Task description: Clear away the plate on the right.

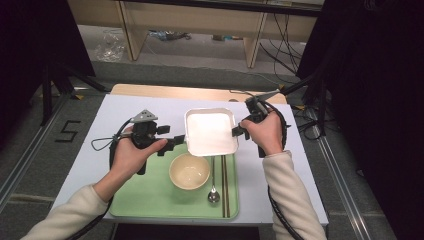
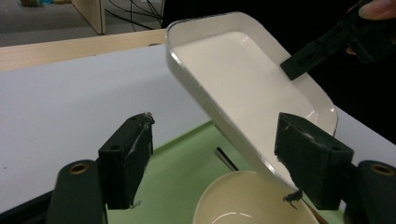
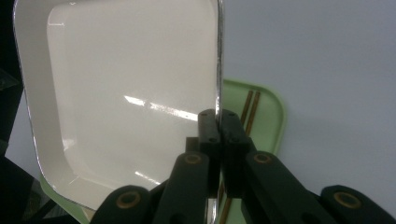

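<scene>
Pinching the white tray's rim in the right gripper, holding it tilted above the green tray, over the bowl; left gripper gaping wide beside it, gripping nothing.

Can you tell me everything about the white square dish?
The white dish is a shallow square tray with rounded corners, a raised rim and a glossy, empty inside. It is lifted and tilted above the green tray and the bowl. The right gripper pinches its rim shut; the left gripper, jaws wide, meets its opposite edge.
</scene>
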{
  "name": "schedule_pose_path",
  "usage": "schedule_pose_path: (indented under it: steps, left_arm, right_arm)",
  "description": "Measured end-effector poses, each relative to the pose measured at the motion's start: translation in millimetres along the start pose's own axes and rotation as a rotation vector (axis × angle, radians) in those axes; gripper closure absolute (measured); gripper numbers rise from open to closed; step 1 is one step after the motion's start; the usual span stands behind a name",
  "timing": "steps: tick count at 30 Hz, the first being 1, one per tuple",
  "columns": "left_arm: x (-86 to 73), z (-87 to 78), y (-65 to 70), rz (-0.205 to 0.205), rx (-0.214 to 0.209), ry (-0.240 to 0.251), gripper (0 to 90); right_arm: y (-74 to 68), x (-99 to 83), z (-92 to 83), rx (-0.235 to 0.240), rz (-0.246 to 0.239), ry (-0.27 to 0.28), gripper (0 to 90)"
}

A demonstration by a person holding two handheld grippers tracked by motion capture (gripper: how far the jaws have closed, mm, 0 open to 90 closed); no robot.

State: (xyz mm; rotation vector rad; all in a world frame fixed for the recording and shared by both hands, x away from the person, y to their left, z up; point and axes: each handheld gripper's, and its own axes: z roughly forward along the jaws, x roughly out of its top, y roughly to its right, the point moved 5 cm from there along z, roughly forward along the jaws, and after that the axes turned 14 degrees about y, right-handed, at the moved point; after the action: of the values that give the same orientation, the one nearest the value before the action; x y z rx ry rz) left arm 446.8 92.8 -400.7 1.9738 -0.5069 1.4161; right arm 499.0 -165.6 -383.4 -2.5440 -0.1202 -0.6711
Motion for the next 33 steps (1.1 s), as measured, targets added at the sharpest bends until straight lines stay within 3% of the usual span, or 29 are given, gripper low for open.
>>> schedule_pose_path:
  steps: [1, 2, 6, 8, 9, 13, 16, 18, 19, 22, 23, 25, 27, 28, 29, 33]
  left_arm:
    - [0.1, 3.0, 1.4, 0.0, 0.002, -0.003, 27.8]
    - [-0.3, 5.2, 2.4, 0.003, 0.004, -0.015, 28.1]
    - [-6.8, 14.2, 1.2, -0.018, 0.011, -0.072, 28.6]
    - [-9.4, 17.2, -0.8, -0.028, 0.023, -0.078, 31.9]
    - [-10.0, 17.8, -1.3, -0.033, 0.022, -0.08, 33.9]
    - [-11.0, 18.9, -3.1, -0.043, 0.023, -0.082, 43.4]
    - [-7.2, 17.6, -4.1, -0.05, 0.022, -0.06, 50.4]
    - [-4.4, 16.8, -4.0, -0.051, 0.027, -0.051, 52.3]
    - [-3.3, 16.3, -4.5, -0.047, 0.029, -0.049, 52.5]
    - [-0.1, 14.4, -5.6, -0.072, 0.032, -0.039, 54.5]
    - [0.9, 13.7, -6.3, -0.071, 0.032, -0.038, 55.2]
    - [2.6, 12.6, -7.2, -0.083, 0.036, -0.032, 56.6]
    - [5.4, 10.6, -9.0, -0.09, 0.045, -0.011, 60.5]
    - [7.0, 9.5, -10.2, -0.087, 0.051, 0.002, 62.3]
    - [8.7, 8.2, -10.9, -0.085, 0.057, 0.01, 63.9]
    - [14.8, 3.6, -13.2, -0.076, 0.072, 0.046, 70.6]
  right_arm:
    - [-2.3, -0.8, 1.0, 0.002, -0.017, -0.004, 89.9]
    - [-0.4, 0.3, 5.5, 0.023, -0.09, 0.035, 89.9]
    - [-9.8, -3.0, 8.1, 0.027, -0.111, 0.03, 89.9]
    - [-12.8, -4.3, 7.6, 0.011, -0.097, 0.022, 89.8]
    - [-12.8, -4.2, 8.5, 0.018, -0.123, 0.035, 89.9]
    - [-18.0, -5.2, 8.8, 0.02, -0.13, 0.042, 89.8]
    - [-26.1, -7.3, 5.1, -0.001, -0.102, 0.037, 89.8]
    - [-27.2, -7.2, 5.2, 0.01, -0.131, 0.061, 89.8]
    - [-28.8, -7.6, 4.1, -0.005, -0.121, 0.066, 89.8]
    - [-30.9, -6.9, 2.1, 0.0, -0.154, 0.095, 89.8]
    - [-36.7, -8.2, 0.6, -0.009, -0.103, 0.095, 89.8]
    - [-36.8, -7.8, 0.0, -0.014, -0.144, 0.112, 89.8]
    - [-41.3, -9.4, -0.2, -0.024, -0.114, 0.099, 89.8]
    - [-39.6, -9.0, 1.0, -0.006, -0.15, 0.115, 89.8]
    - [-42.0, -10.4, 0.2, -0.007, -0.121, 0.095, 89.7]
    - [-44.7, -11.4, 3.9, -0.002, -0.142, 0.104, 89.7]
